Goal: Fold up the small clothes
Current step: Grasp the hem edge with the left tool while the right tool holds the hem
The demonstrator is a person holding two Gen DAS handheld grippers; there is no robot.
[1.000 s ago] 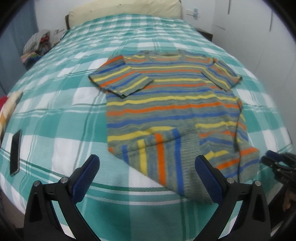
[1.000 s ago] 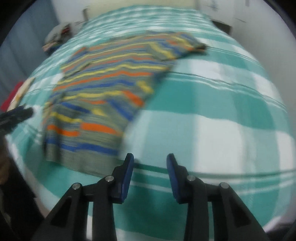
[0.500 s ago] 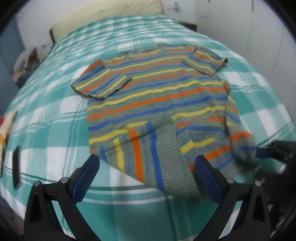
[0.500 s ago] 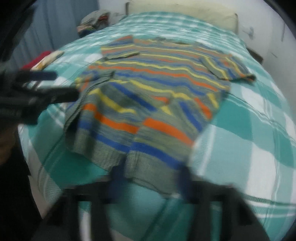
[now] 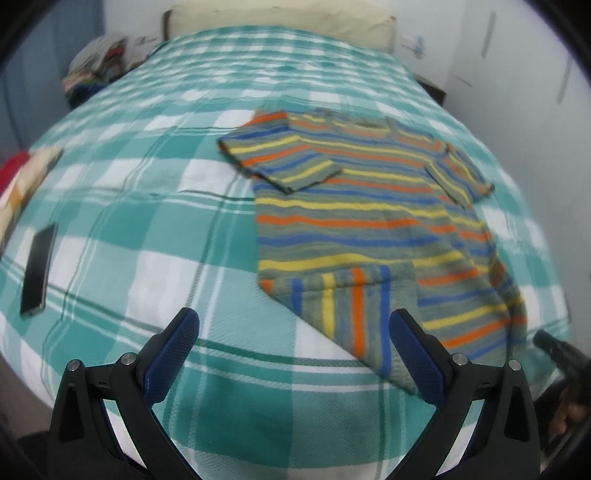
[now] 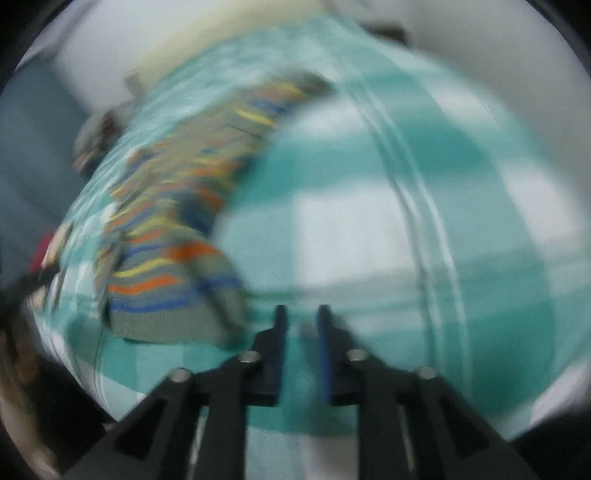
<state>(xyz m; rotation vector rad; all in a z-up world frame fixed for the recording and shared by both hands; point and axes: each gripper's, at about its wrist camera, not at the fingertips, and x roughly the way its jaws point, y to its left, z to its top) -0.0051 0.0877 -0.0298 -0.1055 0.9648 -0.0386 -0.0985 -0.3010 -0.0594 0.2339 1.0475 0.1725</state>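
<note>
- Two grippers had shifted; the striped sweater (image 5: 369,221) now sat further right in the left view
- left gripper (image 5: 295,354) gaped, released
- right gripper (image 6: 301,332), narrow, opening, grasped nothing

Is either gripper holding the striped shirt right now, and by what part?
Neither. The left gripper is wide open, empty; the right gripper, jaws opening, has only bedspread behind its gap. Striped shirt lies free.

One striped sweater (image 5: 369,221) is lying at two o'clock, one phone (image 5: 37,269) at nine, one pillow (image 5: 280,18) at twelve, two grippers hovering.
</note>
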